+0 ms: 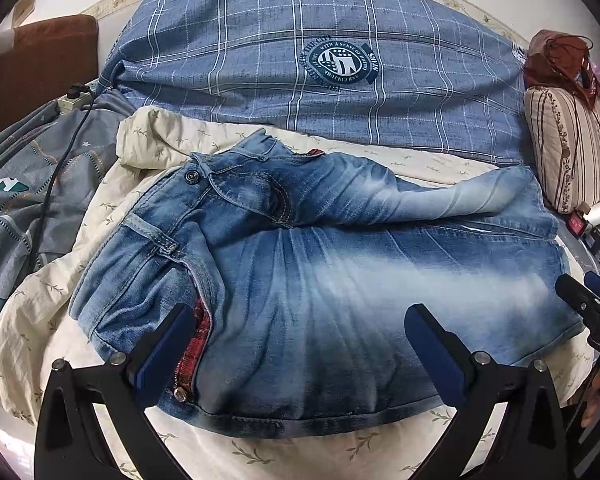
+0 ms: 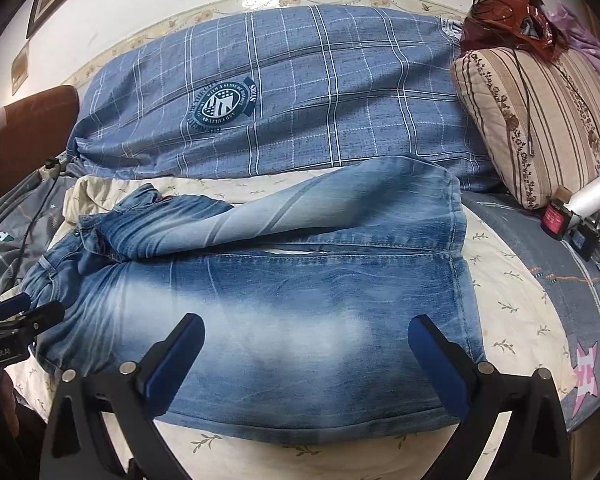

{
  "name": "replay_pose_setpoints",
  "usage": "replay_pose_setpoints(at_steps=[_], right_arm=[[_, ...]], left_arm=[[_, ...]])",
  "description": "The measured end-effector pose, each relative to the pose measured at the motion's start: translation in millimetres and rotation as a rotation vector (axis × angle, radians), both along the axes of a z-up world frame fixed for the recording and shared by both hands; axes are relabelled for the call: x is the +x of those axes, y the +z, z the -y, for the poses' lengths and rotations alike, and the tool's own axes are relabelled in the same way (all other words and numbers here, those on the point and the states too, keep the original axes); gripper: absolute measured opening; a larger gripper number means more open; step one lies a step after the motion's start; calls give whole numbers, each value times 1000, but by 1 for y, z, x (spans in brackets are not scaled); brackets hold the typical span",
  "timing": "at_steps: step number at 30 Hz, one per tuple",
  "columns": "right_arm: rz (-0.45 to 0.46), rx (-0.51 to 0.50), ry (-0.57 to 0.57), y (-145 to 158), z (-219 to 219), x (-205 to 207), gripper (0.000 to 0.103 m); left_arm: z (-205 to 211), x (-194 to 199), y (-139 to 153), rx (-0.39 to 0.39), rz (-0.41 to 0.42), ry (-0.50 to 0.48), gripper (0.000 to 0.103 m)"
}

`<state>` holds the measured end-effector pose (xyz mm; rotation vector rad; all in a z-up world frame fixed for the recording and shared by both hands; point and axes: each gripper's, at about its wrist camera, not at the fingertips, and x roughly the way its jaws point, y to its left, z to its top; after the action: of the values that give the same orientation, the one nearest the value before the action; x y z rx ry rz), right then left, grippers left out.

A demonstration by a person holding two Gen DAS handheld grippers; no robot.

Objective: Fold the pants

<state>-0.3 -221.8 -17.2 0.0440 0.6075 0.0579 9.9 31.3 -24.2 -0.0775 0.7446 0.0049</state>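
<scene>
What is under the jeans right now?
The jeans lie on a cream leaf-print sheet, which shows around their edges. Whatever sits directly beneath the denim is covered.

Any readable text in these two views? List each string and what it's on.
"STARS": banner of the round navy emblem on the blue plaid pillow, printed upside down.
"WITH A SENSE OF": emblem's ring; the rest too blurred to read.
"DA", cut off by the frame edge: body of the black right gripper.
"nRobot.AI", first letters cut off: body of the black left gripper.
Red label on the small black box: unreadable.
</scene>
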Motion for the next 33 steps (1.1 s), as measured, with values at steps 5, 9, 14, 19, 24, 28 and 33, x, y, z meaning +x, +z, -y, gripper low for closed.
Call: replay_pose_setpoints(at_steps=[5, 9, 14, 19, 24, 28, 33], right_arm=[[-2, 2, 0, -1, 1, 0, 103], [-2, 5, -2, -1, 2, 0, 103], [-3, 2, -1, -1, 2, 0, 103], [-2, -4, 2, -1, 0, 0, 103], [-2, -4, 2, -1, 0, 0, 103], [-1, -3, 2, -1, 0, -1, 103], [0, -3, 2, -1, 0, -1, 103]], left_arm=[[2, -1, -3, 5, -5, -4, 103], [3, -1, -4, 3, -6, -5, 103], [1, 0, -4, -1, -7, -3, 103], [2, 0, -4, 2, -7, -5, 103], [2, 0, -5, 1, -7, -6, 103], [2, 0, -5, 3, -8, -7, 103], [1, 0, -5, -1, -9, -9, 103]])
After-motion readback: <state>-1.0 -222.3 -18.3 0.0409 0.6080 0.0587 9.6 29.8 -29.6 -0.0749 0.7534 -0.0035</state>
